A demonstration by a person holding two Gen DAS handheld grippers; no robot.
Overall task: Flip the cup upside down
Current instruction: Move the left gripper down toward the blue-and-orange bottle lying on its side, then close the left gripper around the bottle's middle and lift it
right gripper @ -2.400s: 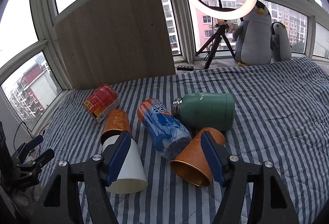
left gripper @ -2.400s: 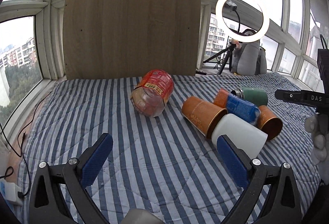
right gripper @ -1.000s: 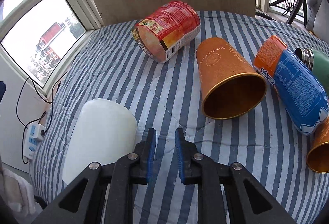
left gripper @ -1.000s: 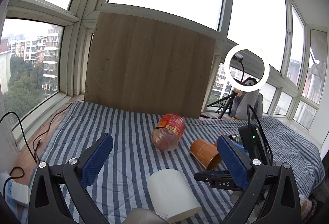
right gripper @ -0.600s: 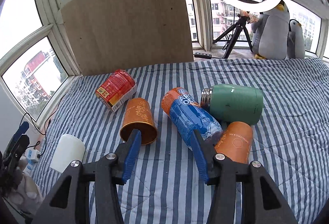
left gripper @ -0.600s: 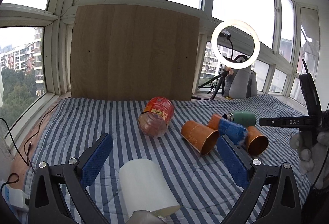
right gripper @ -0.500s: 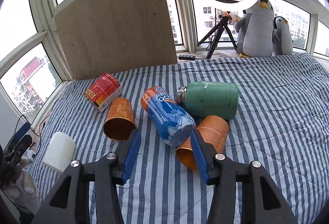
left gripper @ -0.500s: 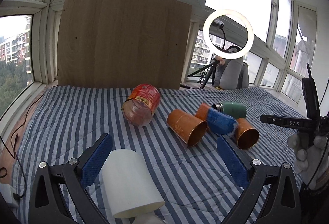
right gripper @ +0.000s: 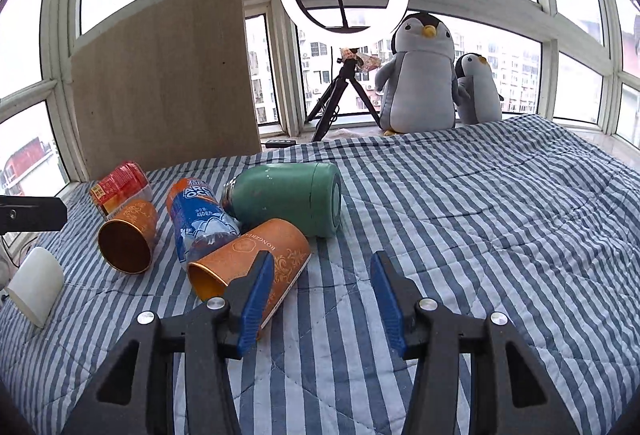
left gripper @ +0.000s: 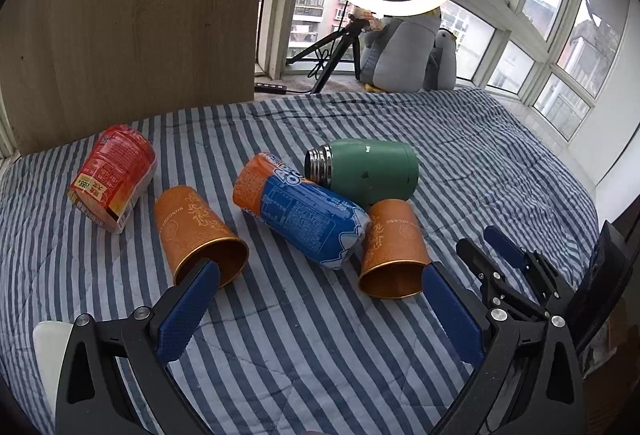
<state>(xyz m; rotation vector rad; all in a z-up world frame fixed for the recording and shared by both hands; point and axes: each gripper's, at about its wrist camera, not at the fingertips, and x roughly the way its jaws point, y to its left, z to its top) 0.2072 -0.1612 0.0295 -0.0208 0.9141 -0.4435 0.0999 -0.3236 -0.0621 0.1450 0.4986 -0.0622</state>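
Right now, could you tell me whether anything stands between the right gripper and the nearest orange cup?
Nothing visible does. The right gripper is open, and the orange cup lies on its side just ahead of the left finger. The blue bottle and green flask lie behind it, away from the approach.

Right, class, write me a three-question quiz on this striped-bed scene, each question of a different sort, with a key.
1. True or false: the green flask stands upright.
2. How many orange paper cups lie on their sides?
3. The blue bottle lies between: A) the two orange cups, B) the penguins, C) the windows?

Key: 1 false, it lies on its side. 2 two: left orange cup, right orange cup. 3 A.
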